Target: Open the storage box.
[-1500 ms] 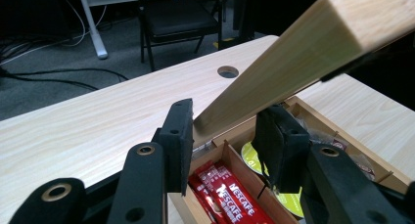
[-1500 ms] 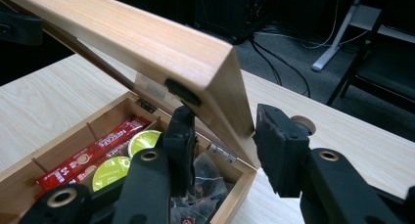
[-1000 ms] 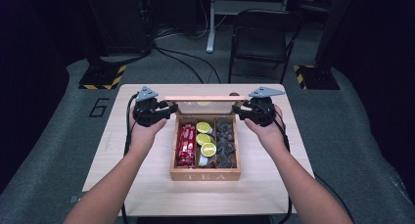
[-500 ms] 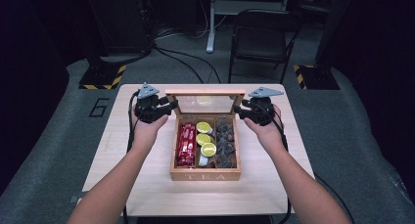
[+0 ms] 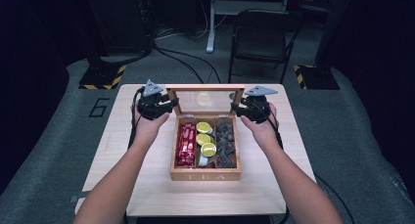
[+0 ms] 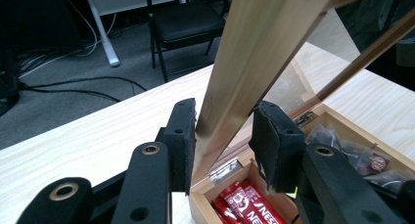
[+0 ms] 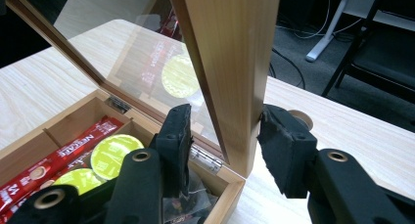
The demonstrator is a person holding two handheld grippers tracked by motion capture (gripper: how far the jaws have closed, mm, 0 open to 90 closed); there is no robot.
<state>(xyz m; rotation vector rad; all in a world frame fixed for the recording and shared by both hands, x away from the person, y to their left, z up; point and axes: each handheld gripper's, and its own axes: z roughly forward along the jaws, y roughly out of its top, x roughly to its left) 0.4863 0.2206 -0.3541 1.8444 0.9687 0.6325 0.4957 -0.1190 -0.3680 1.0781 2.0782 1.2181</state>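
We held the box lid (image 5: 205,98) up, left claw (image 6: 222,136) and right claw (image 7: 222,136) each pinching one side

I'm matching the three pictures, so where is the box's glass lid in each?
High view: lid stands at centre top, behind the box.
Left gripper view: its wooden edge rises centre to upper right.
Right gripper view: glass upper left, edge centre.
Shared landmark: red sachets.

A dim lab or studio: grey carpet, hazard-striped stand bases (image 5: 103,77), floor cables (image 5: 181,57), a folding chair (image 5: 259,43).
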